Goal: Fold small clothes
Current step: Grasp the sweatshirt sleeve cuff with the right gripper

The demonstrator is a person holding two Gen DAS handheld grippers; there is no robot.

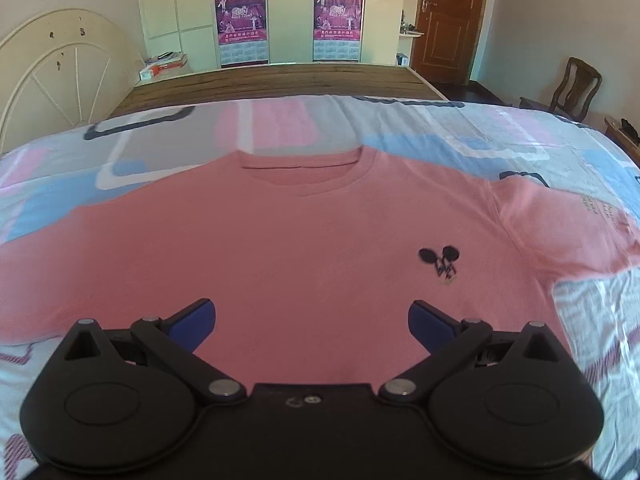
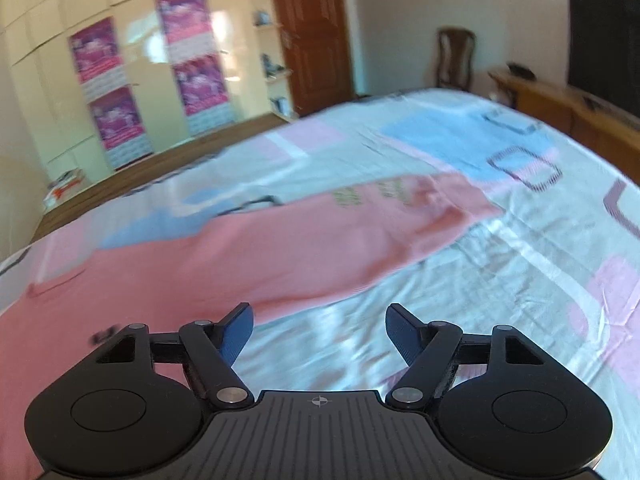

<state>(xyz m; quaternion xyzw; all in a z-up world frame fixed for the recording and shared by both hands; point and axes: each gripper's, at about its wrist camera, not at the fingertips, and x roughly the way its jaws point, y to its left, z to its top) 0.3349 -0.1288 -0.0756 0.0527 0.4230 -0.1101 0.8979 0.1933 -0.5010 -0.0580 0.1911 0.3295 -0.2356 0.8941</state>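
Note:
A pink T-shirt (image 1: 304,248) lies spread flat, front up, on the patterned bedsheet (image 1: 460,136), collar away from me, with a small dark logo (image 1: 440,262) on its chest. My left gripper (image 1: 312,316) is open and empty above the shirt's lower middle. In the right wrist view the shirt (image 2: 224,256) stretches from the left, its sleeve (image 2: 420,208) with pale lettering pointing right. My right gripper (image 2: 320,320) is open and empty above the sheet, just beside the shirt's side edge; the view is blurred.
The bed's wooden frame (image 1: 280,80) and a curved white headboard (image 1: 60,76) lie beyond. A wardrobe with posters (image 1: 288,12), a brown door (image 1: 452,20), a wooden chair (image 1: 572,84) and a wooden cabinet (image 2: 568,104) stand around the bed.

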